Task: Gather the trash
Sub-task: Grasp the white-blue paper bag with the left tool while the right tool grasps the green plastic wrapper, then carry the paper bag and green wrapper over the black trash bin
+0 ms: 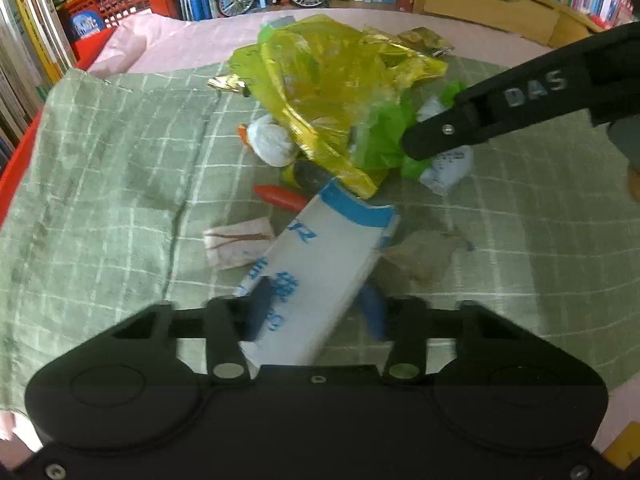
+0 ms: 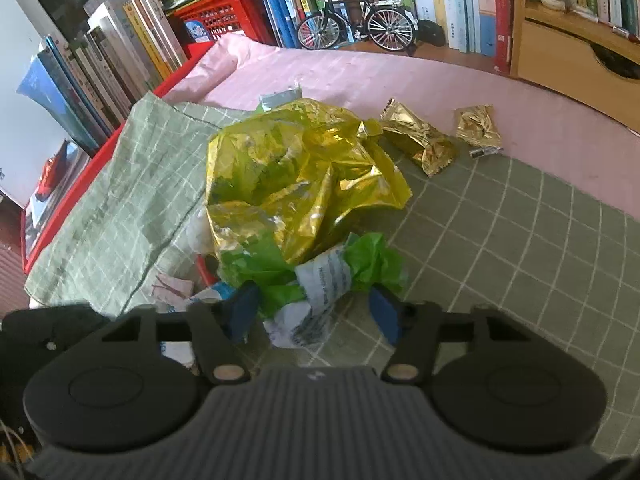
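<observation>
A pile of trash lies on a green checked cloth point(image 1: 100, 180). Its largest piece is a crumpled yellow foil bag point(image 1: 320, 80) point(image 2: 296, 184). My left gripper point(image 1: 316, 312) is shut on a flat white and blue packet point(image 1: 320, 264), which points toward the pile. My right gripper point(image 2: 316, 314) is open, its blue pads on either side of crumpled green paper point(image 2: 372, 260) and a white printed wrapper point(image 2: 324, 276). In the left wrist view the right gripper point(image 1: 416, 146) reaches in from the right onto the green paper point(image 1: 380, 140).
Around the pile lie a white tissue ball point(image 1: 270, 142), a red piece point(image 1: 280, 197), a pink-white wrapper point(image 1: 236, 242) and brown paper point(image 1: 420, 252). Two gold wrappers point(image 2: 416, 140) point(image 2: 478, 126) lie at the cloth's far edge. Behind stand books, a red crate point(image 2: 224, 16), a model bicycle point(image 2: 356, 24) and a wooden drawer box point(image 2: 560, 56).
</observation>
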Action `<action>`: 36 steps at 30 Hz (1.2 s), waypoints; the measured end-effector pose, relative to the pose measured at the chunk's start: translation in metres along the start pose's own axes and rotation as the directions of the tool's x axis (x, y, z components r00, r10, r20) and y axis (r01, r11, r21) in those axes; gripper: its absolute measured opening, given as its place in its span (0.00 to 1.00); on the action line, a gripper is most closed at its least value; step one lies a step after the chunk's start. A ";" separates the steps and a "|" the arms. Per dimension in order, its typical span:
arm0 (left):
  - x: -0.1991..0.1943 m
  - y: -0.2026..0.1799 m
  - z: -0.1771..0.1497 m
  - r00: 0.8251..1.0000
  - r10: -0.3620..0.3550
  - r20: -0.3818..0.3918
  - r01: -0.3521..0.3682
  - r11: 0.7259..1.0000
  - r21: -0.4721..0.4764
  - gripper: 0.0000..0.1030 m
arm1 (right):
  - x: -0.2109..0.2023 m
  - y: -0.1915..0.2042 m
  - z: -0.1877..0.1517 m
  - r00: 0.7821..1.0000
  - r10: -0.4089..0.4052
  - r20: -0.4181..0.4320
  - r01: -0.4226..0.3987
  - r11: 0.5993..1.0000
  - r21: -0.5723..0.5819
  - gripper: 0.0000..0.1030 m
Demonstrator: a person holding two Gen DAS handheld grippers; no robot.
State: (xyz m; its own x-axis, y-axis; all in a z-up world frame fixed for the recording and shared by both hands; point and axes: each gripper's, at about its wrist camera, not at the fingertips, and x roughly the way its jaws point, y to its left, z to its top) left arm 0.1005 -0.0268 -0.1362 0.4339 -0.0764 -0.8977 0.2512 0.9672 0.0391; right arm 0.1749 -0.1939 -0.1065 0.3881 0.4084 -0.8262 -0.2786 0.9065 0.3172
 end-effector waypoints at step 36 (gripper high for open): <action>-0.025 -0.008 -0.004 0.999 0.034 0.019 -0.033 0.997 -0.071 0.22 | -0.069 -0.007 -0.042 0.993 -0.079 0.091 0.076 0.996 0.039 0.41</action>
State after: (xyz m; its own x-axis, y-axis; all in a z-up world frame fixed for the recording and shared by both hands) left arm 0.0838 -0.0318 -0.1159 0.4584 -0.0477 -0.8875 0.1747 0.9839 0.0373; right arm 0.1136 -0.2324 -0.0712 0.4869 0.3433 -0.8031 -0.2140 0.9384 0.2714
